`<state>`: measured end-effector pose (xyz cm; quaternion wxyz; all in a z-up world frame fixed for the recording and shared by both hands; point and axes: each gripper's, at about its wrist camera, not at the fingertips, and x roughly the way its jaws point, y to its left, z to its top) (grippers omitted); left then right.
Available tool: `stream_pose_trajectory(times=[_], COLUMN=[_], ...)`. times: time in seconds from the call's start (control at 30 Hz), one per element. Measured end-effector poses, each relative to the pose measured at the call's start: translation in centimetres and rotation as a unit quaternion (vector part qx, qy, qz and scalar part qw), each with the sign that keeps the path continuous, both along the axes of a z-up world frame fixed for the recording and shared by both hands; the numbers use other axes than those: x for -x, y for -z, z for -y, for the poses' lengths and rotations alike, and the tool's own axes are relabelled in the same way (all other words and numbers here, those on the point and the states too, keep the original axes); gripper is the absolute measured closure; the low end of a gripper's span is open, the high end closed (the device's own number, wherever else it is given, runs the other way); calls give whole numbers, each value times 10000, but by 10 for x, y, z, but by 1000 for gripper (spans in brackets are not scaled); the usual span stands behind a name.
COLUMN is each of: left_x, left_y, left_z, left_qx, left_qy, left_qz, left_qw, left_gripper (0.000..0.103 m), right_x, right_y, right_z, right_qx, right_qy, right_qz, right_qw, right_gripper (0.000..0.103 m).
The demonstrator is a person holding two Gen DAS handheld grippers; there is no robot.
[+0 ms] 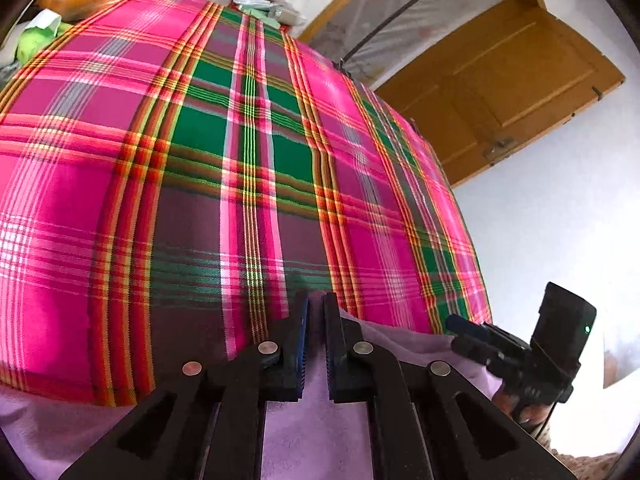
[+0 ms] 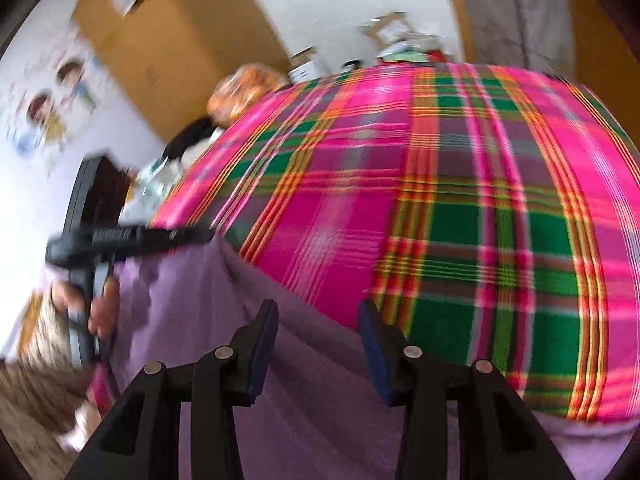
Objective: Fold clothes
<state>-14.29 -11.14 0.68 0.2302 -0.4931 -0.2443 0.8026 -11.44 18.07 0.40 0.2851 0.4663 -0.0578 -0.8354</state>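
1. Left wrist view: the left gripper (image 1: 316, 340) sits at the bottom centre of the frame, its two fingers pressed close with only a narrow slot between them. A fold of the lilac garment (image 1: 312, 432) rises into that slot, so it looks pinched there.
2. The garment fills the lower edge of this view and lies on the near end of the plaid cloth (image 1: 240, 152), which spreads over the whole middle of the frame.
3. At the lower right, the right gripper (image 1: 456, 326) reaches in over the garment's far edge; from here I cannot tell whether it touches the fabric.
4. Right wrist view: the right gripper (image 2: 318, 332) stands at the bottom centre with its fingers spread wide and nothing between them. The garment (image 2: 192, 292) passes under and in front of them, across the lower left of the frame.
5. At the middle left, the left gripper (image 2: 196, 235) meets the garment's upper edge, held by a hand (image 2: 98, 308) below it. This view is blurred, so fine detail is lost.
6. Judgement: the step in hand is taking a second hold on the garment. To do it well, the open fingers should straddle the edge and bite one layer only, clear of the plaid cloth (image 2: 460, 220) beneath.
7. Both holds should sit level, so the fabric stays taut and the fold lands square.
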Motion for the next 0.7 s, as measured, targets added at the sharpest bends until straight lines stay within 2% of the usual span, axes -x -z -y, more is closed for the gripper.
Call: stream_pose_trajectory(times=[0.13,0.27,0.33,0.4,0.47,0.6,0.7], left_x=[4,7,8,10,12,11,10], left_y=[6,8,9,10,11,10,8], left_z=[-1,-2,-2,0,2,3,3], left_qx=[9,-26,-44,-97,-149,-146,-157], left_qy=[-31,-65,-82,-99,-113,-113,-152], left_qz=[138,211,240,295,347,368,365], left_qw=[9999,9998,9997,9995,9992,9992,9991], left_gripper=[95,95,95,95,95,94,84], right_x=[-12,-23,-18,-15,-16,-17,-11], right_y=[1,7,10,10,11,8,5], right_z=[20,41,50,51,55,58,51], right_qx=[-487,-1043,-1142,-1034,-1023,-1121,-1024], right_qy=[-641,-1140,-1161,-1121,-1173,-1111,-724], right_qz=[-230,-507,-538,-505,-527,-737,-831], right_qw=[9965,9867,9852,9870,9864,9847,9886], right_gripper=[69,70,70,74,94,99,100])
